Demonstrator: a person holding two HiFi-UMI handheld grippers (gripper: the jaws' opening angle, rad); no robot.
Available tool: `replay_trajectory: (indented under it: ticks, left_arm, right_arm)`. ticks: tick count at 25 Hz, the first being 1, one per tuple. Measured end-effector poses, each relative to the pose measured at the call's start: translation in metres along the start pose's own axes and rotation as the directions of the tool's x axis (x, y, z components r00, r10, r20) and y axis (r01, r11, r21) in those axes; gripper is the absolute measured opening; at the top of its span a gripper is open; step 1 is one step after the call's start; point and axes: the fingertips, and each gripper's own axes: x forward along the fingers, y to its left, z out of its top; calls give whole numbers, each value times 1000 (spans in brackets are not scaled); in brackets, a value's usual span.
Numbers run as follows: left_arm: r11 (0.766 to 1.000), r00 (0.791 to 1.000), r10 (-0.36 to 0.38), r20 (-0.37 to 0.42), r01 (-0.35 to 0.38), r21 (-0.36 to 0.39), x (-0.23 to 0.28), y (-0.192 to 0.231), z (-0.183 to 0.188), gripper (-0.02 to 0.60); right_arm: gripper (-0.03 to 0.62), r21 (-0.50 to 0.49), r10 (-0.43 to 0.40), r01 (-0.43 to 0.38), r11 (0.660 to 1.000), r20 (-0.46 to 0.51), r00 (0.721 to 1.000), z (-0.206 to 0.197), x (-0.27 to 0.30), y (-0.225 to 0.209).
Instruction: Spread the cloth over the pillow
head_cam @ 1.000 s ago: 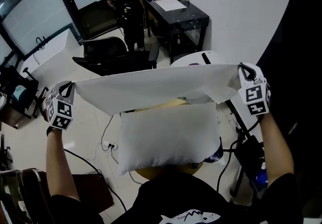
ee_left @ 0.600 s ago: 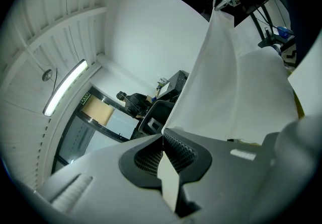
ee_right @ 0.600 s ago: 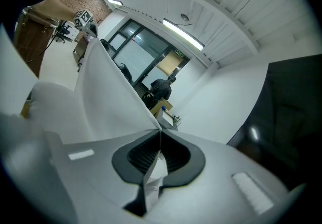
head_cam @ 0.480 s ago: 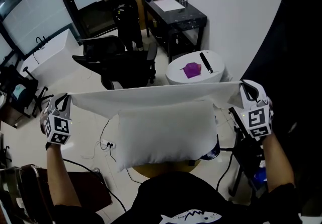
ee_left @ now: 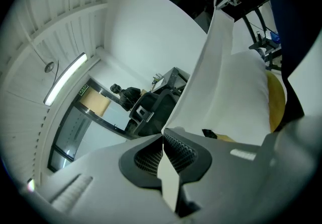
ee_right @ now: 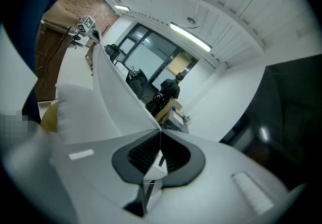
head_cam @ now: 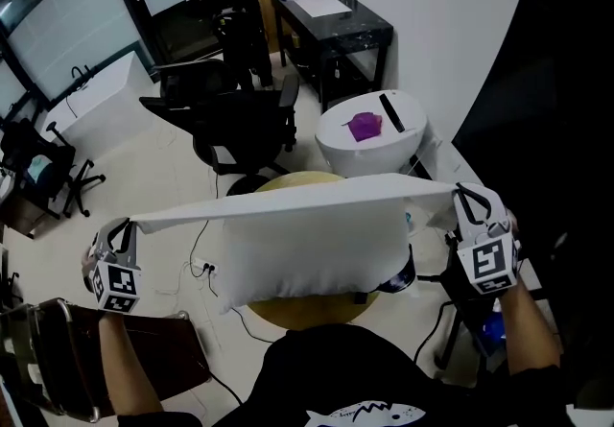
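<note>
Gripping at both ends: L gripper, lower left of frame, has fingers pinched together on one cloth end. R gripper, lower right, has fingers likewise clamped on the other end. Arms spread wide, both tools tipped slightly down. Cloth pulled taut betw. them, a flat band across pillow top edge, centre frame; touching or just above, can't tell. Judgement: fabric thin, light, limp, sags w/o tension, so end holds suit; could slip from pads. Pillow soft, bulky, lies on round yellowish desk. Beyond: office chair.
</note>
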Motion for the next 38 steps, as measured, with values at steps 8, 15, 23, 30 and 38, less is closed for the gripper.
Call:
replay_trajectory:
  ticks: [8,15,23,30,38]
  left_arm:
    - [995,995,-93,-36,91,-34,-43,-87,-48,0]
    - [967,968,-242,-66,235,-99,-57,-174,-96,0]
    - [935,936,-348,-60,342,-91,-59,-240,-134,0]
    - [893,891,-450,-65,447,-56,-58,-306,-166,0]
    - [850,849,-517,-104,524,48,-46,-363,-188,0]
  right_arm:
    - [14,85,65,-61,995,-43,997,-44,-50,62]
    - [14,190,164,-140,972,-118,979,-91,-77,124]
    - [12,252,195,-143,957,-193,962,-131,-90,183]
    - [14,310,203,-103,945,-307,930,-176,-98,227]
    - [12,355,201,-41,934,-428,881,-223,-99,269]
